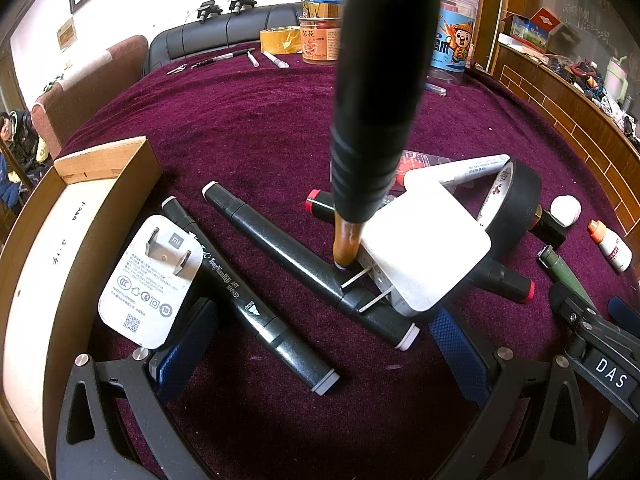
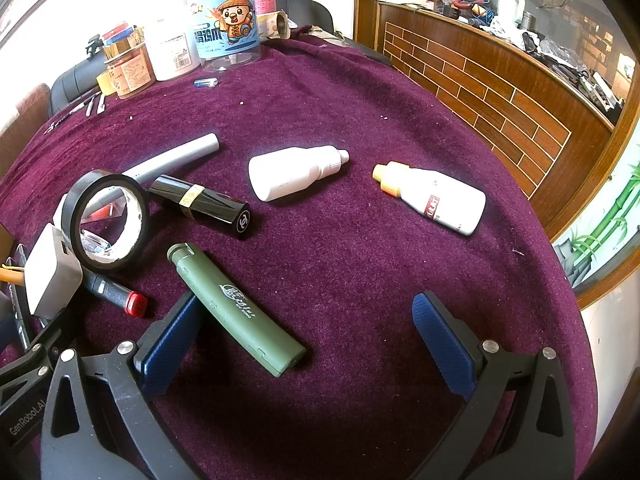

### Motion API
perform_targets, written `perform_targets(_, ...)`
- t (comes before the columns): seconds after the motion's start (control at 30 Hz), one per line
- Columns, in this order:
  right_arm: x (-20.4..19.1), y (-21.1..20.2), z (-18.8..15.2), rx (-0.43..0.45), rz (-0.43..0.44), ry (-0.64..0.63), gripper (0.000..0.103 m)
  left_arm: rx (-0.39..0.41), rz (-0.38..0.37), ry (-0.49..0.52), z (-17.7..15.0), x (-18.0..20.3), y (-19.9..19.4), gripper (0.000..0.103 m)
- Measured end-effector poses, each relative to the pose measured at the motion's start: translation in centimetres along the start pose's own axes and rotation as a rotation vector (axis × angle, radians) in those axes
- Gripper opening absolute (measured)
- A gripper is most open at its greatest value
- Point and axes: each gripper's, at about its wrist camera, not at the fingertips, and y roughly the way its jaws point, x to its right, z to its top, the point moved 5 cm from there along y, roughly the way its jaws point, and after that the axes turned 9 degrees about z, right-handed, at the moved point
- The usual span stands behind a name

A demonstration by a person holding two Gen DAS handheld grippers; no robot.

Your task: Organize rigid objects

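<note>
On the purple cloth my left gripper [image 1: 320,344] is open, low over two black art markers [image 1: 308,264]. A white charger [image 1: 150,280] leans by its left finger. A second white charger [image 1: 424,248] lies on the markers, next to a black tape roll [image 1: 516,200]. A black-handled tool with an orange tip [image 1: 368,120] stands on end in front of the camera. A cardboard box [image 1: 48,240] is at the left. My right gripper [image 2: 304,344] is open around the near end of a green lighter-like case [image 2: 236,308]. The tape roll also shows in the right wrist view [image 2: 108,220].
A black lipstick [image 2: 200,204], a silver tube [image 2: 176,156], a white bottle [image 2: 296,172] and an orange-capped bottle [image 2: 436,200] lie further out. Jars [image 2: 224,28] and a tape roll stand at the far edge. A wooden counter [image 2: 500,88] borders the right.
</note>
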Motion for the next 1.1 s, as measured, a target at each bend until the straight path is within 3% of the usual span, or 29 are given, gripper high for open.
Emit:
perform_targets(0.4, -0.1, 0.1, 0.0, 0.0, -0.002, -0.001, 0.103, 0.0, 0.0, 0.001, 0.0, -0.1, 0.0, 0.102)
perform_targets(0.53, -0.1, 0.1, 0.0, -0.002, 0.004, -0.007, 0.103, -0.068, -0.057, 0.069, -0.4, 0.0, -0.1, 0.101)
perform_targets(0.63, -0.5, -0.3, -0.7, -0.028, 0.069, -0.076, 0.103, -0.114, -0.094, 0.123, -2.0, -0.5, -1.3, 0.101)
perform_targets(0.7, -0.3, -0.4, -1.0, -0.037, 0.114, -0.079, 0.103, -0.105, -0.093, 0.163, -3.3, -0.6, -2.2, 0.102)
perform_targets(0.83, 0.6, -1.1, -1.3, -0.042, 0.196, -0.011, 0.103, -0.071, -0.079, 0.141, -4.6, -0.9, -3.3, 0.102)
perform_targets(1.1, -0.1, -1.1, -1.5, -0.111, 0.129, -0.057, 0.103, -0.093, -0.059, 0.131, -5.6, -1.1, -3.8, 0.102)
